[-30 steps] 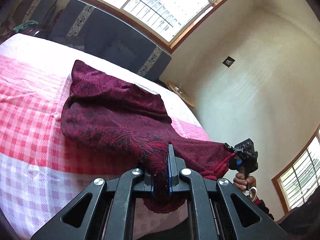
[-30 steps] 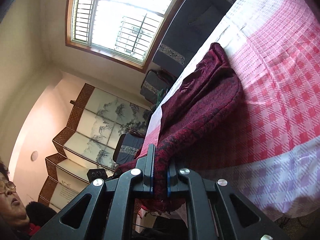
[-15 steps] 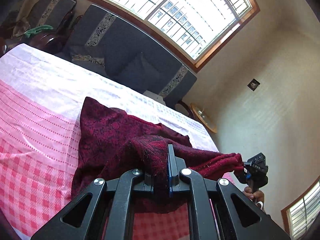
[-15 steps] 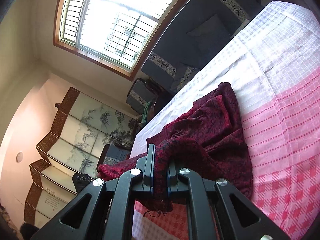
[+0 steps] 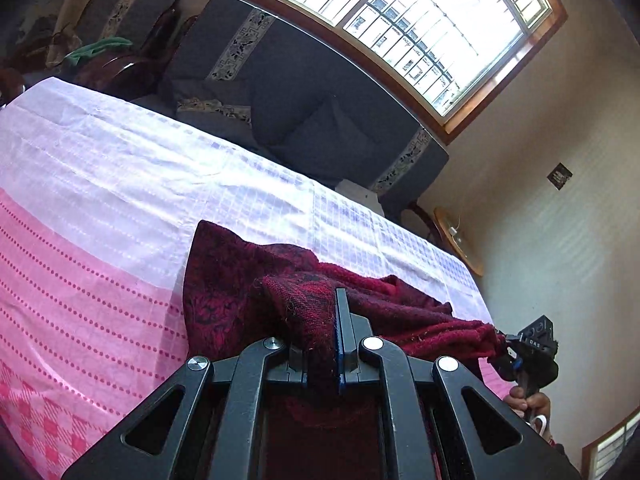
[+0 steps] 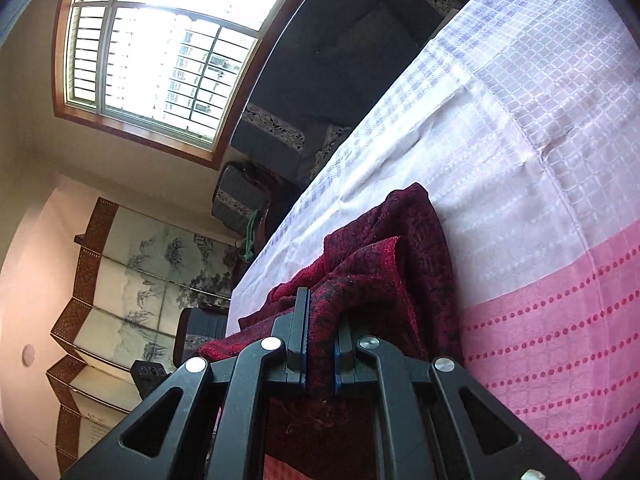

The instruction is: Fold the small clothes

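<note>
Since a second ago both grippers have carried the near edge of the dark red patterned woven cloth (image 5: 224,300) forward across the bed, so that the stretch once spread long over the checks is now doubled back on itself and the far corner sits much closer to the fingers. The pink-and-white checked bedspread (image 5: 100,184) lies wide and bare beyond it, with the dark grey cushioned sofa (image 5: 304,120) and the big barred window (image 5: 420,20) behind. The cloth lies heaped on the bedspread straight ahead of both grippers, and its held edge runs crosswise from one gripper to the other, a slack line rather than a taut one. The left gripper (image 5: 320,344) is clamped on a bunched corner of it; the right gripper (image 6: 320,340) pinches the other end of the same edge. Neither hand looks nearer the far hem, so I judge the fold turns on laying this edge down square over that far hem. The left wrist view alone shows the right gripper's body (image 5: 532,354) out at the side with the cloth strung to it; the right wrist view alone shows the painted folding screen (image 6: 132,300) and the cloth's folded layers side-on.
</note>
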Demonstrator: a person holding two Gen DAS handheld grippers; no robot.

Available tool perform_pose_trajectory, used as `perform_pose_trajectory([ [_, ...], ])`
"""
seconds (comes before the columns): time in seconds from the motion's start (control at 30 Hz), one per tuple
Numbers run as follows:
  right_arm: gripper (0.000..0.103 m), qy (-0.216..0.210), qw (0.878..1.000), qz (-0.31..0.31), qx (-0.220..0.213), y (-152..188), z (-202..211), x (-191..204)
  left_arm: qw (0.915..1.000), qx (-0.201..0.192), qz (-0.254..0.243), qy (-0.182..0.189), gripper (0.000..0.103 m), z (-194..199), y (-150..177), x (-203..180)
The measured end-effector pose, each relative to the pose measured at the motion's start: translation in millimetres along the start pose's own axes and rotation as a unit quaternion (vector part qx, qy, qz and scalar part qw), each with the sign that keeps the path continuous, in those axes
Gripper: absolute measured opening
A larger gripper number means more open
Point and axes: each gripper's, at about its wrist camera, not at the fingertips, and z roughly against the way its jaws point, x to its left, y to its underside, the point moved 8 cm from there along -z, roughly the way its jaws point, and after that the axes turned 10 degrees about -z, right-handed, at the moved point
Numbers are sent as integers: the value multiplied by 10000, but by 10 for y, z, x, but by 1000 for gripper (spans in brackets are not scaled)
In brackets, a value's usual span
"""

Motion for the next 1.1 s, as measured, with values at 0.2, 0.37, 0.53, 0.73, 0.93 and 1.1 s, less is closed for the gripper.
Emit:
perform_pose_trajectory([
  [0.2, 9, 65, 9997, -218, -48, -140, -227, -164, 9998, 158, 49, -104, 12, -294, -44, 156],
  [0.37, 13, -135, 9984, -513, -184, -225, -292, -205, 9982, 314, 488, 132, 16, -433, -62, 278],
  [0.53, 17, -408, 9957, -718, -419, -270, -218, -196, 9956, 465, 731, 345, 25, -445, -117, 252],
  [0.73, 77, -697, 9899, -871, -876, -371, 4, -193, 9844, 461, 1372, 1002, 50, -382, -202, 266],
  [0.93, 77, -831, 9924, -377, -822, -218, 147, -30, 9692, 18, 2017, 1413, 90, -200, -403, 417],
  [1.1, 77, -479, 9976, 152, -482, 103, 49, 10, 9904, 128, 1278, 519, 90, -43, -441, 448],
])
